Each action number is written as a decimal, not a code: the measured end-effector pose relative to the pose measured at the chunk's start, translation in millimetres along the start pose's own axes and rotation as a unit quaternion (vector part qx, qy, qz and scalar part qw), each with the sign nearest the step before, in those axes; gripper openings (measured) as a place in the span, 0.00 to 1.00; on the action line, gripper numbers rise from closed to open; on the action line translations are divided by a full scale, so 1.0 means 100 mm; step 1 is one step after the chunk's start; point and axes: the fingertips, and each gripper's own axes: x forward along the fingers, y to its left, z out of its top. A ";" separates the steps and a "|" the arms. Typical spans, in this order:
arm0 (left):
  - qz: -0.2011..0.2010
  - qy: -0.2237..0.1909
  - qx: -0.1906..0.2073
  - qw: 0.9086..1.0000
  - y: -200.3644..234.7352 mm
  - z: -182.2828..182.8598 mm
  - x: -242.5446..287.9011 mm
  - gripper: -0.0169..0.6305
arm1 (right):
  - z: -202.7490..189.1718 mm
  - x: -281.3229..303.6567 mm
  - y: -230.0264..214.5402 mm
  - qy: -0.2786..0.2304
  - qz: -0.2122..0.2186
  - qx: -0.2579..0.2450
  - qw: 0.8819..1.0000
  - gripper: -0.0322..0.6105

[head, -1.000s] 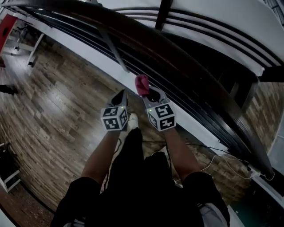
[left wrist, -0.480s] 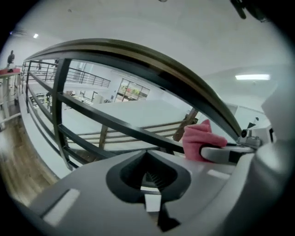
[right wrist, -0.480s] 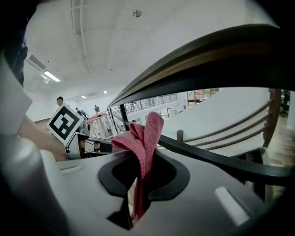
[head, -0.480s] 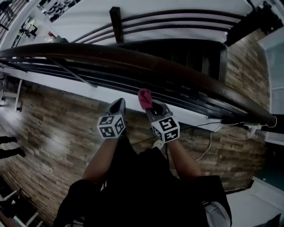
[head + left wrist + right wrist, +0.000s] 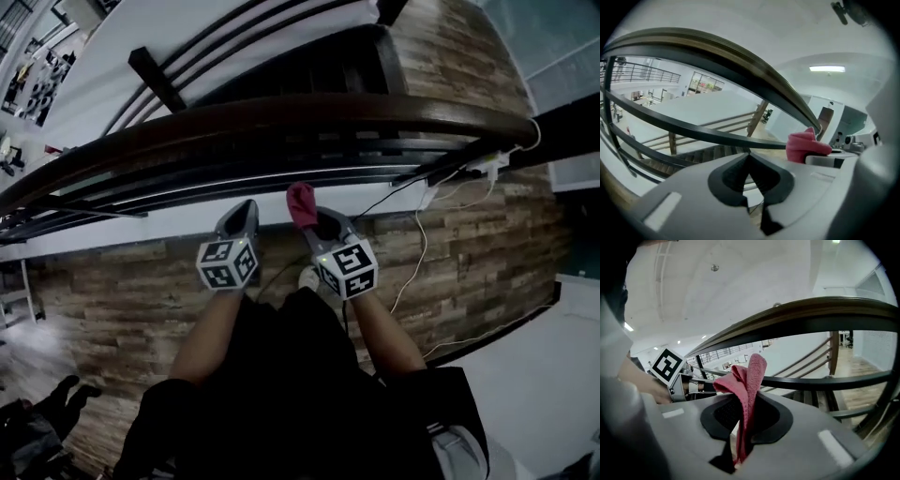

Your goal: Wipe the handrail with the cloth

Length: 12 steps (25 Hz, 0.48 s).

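Your right gripper [image 5: 744, 425] pinches the cloth [image 5: 749, 376] upright, handrail [image 5: 820, 310] runs crosswise just ahead and above its tip, probably not touching yet; left gripper [image 5: 749, 174], pressed together and empty, sits beside it.

cloth [image 5: 750, 376]: red woven fabric, matt, nubby | handrail [image 5: 281, 114]: dark polished wood, slight sheen | bars [image 5: 825, 381] under handrail: smooth black metal | floor [image 5: 131, 300] below handrail: grainy wood planks

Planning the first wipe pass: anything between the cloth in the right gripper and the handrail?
Nothing visible. The red cloth, clamped in the right gripper jaws, stands short of the wooden handrail with only open air between them. The left gripper, jaws shut and empty, sits off to the side, out of that path.
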 end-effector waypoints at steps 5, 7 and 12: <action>-0.084 0.037 0.037 0.995 -0.89 -0.21 0.38 0.03 | -0.24 -0.51 -0.55 -0.007 -0.064 0.051 0.997 0.13; -0.115 0.052 0.058 0.990 -1.14 -0.26 0.47 0.03 | -0.35 -0.61 -0.71 -0.005 -0.087 0.071 0.994 0.13; -0.171 0.078 0.108 0.976 -1.41 -0.31 0.69 0.03 | -0.61 -0.72 -0.98 -0.013 -0.136 0.119 0.983 0.13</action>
